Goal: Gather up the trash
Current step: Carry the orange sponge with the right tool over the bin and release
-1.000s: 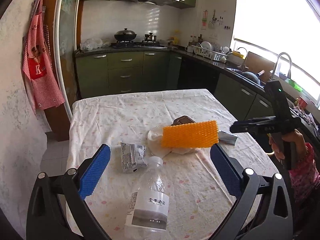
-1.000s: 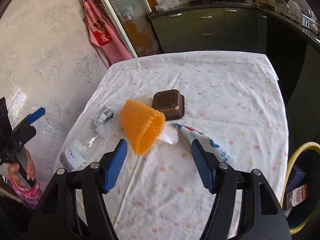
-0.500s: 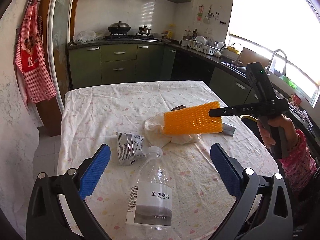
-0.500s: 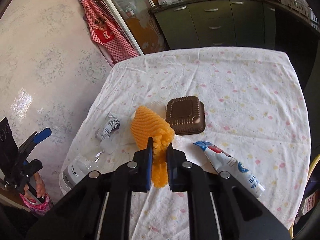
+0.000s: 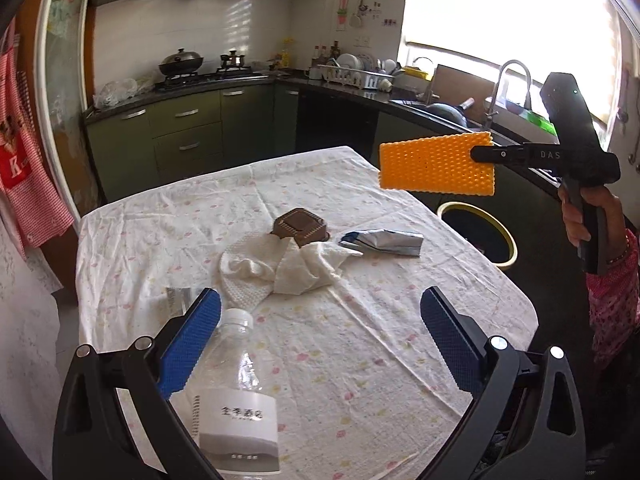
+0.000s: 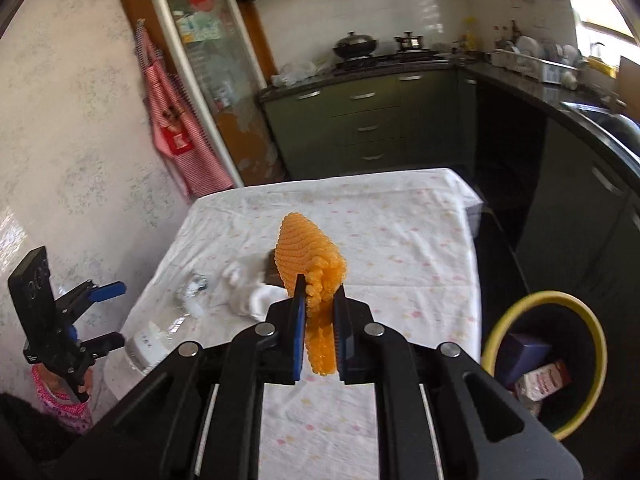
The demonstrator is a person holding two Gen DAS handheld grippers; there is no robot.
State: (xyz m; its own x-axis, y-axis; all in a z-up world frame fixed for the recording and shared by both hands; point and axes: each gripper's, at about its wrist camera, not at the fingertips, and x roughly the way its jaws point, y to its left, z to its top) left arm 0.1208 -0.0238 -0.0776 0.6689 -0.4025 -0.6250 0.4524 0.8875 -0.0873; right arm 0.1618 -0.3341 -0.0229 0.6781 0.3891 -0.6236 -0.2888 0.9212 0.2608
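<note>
Left claw (image 5: 320, 344): matte black forked frame, silver round screws at the joints, blue dimpled pads (image 5: 188, 344). Right claw (image 6: 319, 312): same black frame and blue pads, white "DAS" lettering, a small green light. Hand (image 5: 576, 216): bare skin, pink patterned sleeve, thin bracelet.

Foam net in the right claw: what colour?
Orange foam net, bumpy mesh texture; clearest in the left wrist view, pinched in the right claw.
</note>
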